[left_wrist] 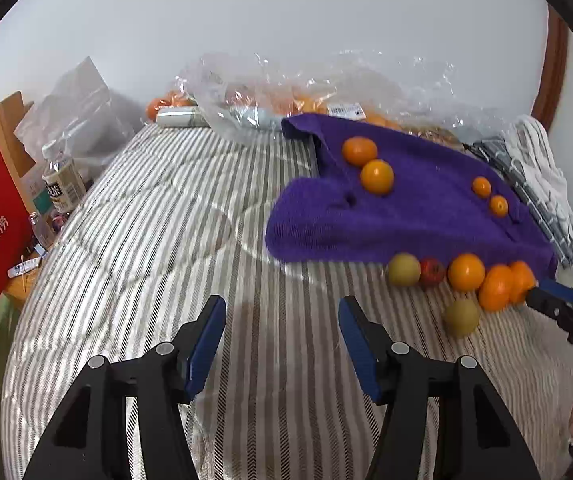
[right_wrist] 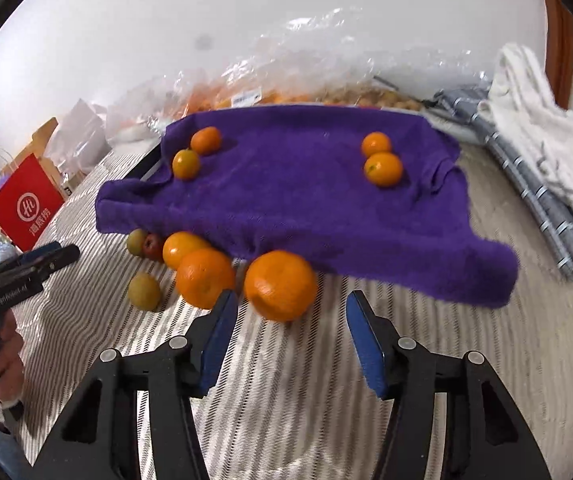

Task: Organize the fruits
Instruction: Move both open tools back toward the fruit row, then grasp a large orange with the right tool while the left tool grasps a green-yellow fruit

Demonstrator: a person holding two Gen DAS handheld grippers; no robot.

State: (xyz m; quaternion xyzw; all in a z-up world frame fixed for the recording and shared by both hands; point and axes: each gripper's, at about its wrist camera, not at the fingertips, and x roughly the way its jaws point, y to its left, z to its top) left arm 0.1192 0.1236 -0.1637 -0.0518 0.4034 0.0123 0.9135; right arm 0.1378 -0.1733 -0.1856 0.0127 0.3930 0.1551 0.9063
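I am looking along 2 pairs of black tongs with blue pads, both pointing down at a bed covered by a grey-and-white striped quilt [left_wrist: 146,216]. My left tongs [left_wrist: 282,344] are standing partly open with nothing between the pads, only bare quilt below them. My right tongs [right_wrist: 292,340] are also partly open and empty; a large round orange [right_wrist: 280,285] is lying on the quilt just ahead of their tips, nearer the left pad, not yet between them.

A crumpled purple towel [right_wrist: 306,208] is draped over something raised near the far side of the bed. 4 small oranges are sitting on it in 2 pairs, 1 pair to the left [right_wrist: 196,152] and 1 to the right [right_wrist: 380,158]. Along the towel's near edge, loose fruit is waiting on the quilt: a second large orange [right_wrist: 204,278], a third behind it, a small red apple [right_wrist: 152,246] and 2 yellow-green round fruits [right_wrist: 144,291]. Clear plastic bags [left_wrist: 286,88] of more fruit are lying behind the towel.

I judge the sorting is partly done. The next move calls for sliding the right tongs forward around the nearest orange, closing gently so it does not roll, then lifting it onto the towel.
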